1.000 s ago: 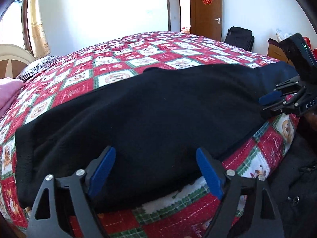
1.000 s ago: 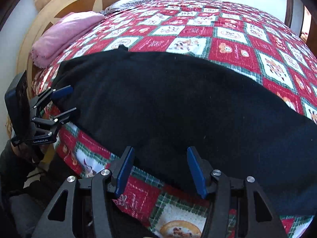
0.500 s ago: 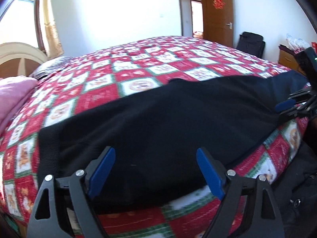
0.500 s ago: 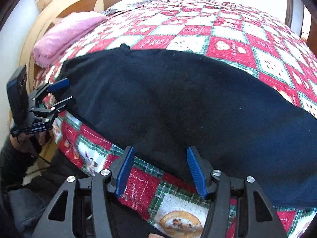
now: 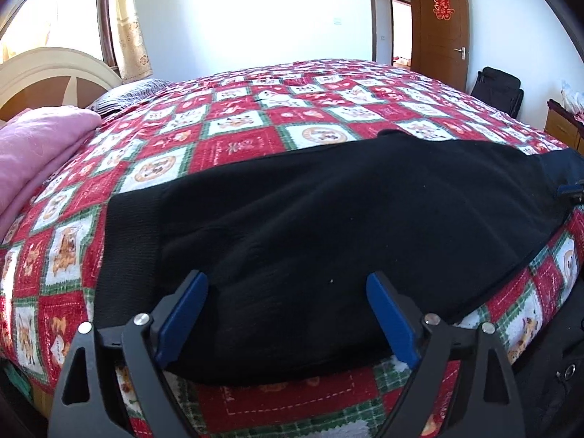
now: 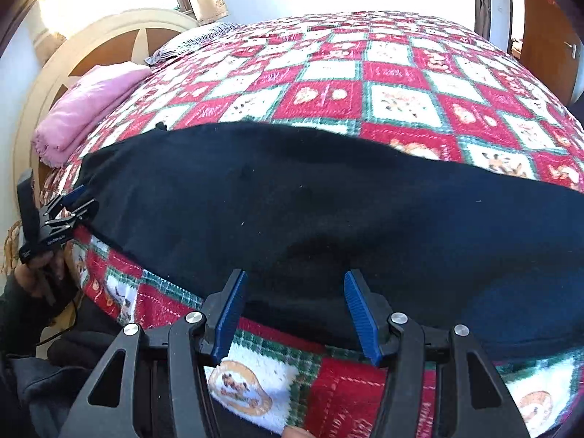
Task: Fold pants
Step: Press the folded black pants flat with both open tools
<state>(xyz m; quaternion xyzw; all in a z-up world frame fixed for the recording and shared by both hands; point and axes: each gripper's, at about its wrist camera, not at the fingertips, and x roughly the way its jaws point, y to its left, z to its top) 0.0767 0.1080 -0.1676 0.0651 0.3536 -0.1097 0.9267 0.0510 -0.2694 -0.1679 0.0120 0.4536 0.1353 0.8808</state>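
Black pants (image 5: 328, 226) lie flat along the near edge of a bed with a red, white and green patterned blanket (image 5: 277, 116); the ribbed waistband (image 5: 127, 248) is at the left. They also show in the right wrist view (image 6: 328, 211). My left gripper (image 5: 288, 314) is open, its blue pads straddling the pants' near edge at the waist end. It also shows at the left of the right wrist view (image 6: 80, 200). My right gripper (image 6: 295, 310) is open over the near edge of the pants further toward the legs. Only its tip shows at the right of the left wrist view (image 5: 571, 191).
A folded pink blanket (image 6: 91, 109) and a striped pillow (image 5: 124, 95) lie by the headboard (image 6: 95, 47). A wooden door (image 5: 441, 25), a black bag (image 5: 496, 87) and a wooden cabinet (image 5: 562, 127) stand beyond the bed. My dark-clothed body is at the bed's near side.
Both grippers have moved left along the bed edge. The left now faces the waistband end, and the right has slid further out of the left wrist view. Both stay open.
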